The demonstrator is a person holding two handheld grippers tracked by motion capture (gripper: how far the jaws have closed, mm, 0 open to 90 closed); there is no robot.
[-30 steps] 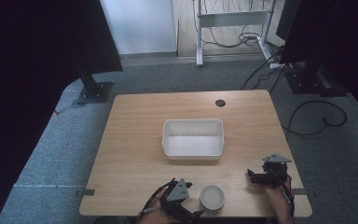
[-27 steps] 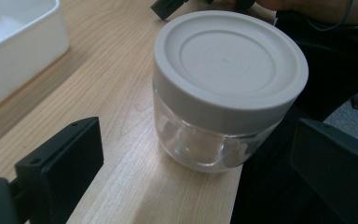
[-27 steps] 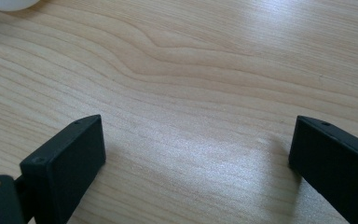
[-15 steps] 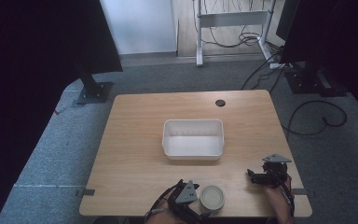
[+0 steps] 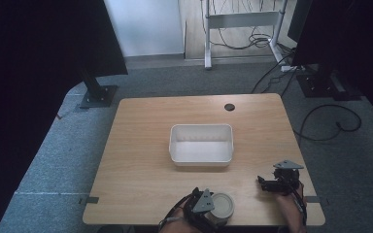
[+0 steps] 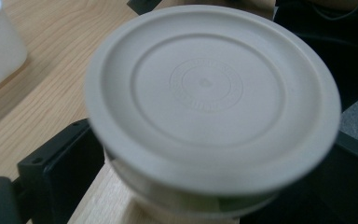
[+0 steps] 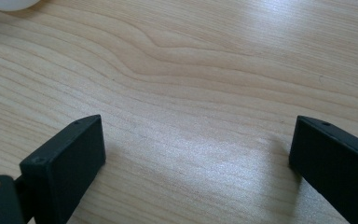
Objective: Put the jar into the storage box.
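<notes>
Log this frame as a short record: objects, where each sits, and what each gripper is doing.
table: wooden
tub: white, empty, mid-table
can: round, pale lid, at near edge
left gripper: jaws either side of the can; contact not clear
right gripper: open, holding nothing, low over bare wood near the right edge

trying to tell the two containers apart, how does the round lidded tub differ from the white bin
The round tub is circular and closed by a grey lid, while the white bin is rectangular and open on top. The tub is the smaller one. The tub sits at the near table edge between the left gripper's jaws; the bin stands alone mid-table. Both rest on the wooden table.
</notes>
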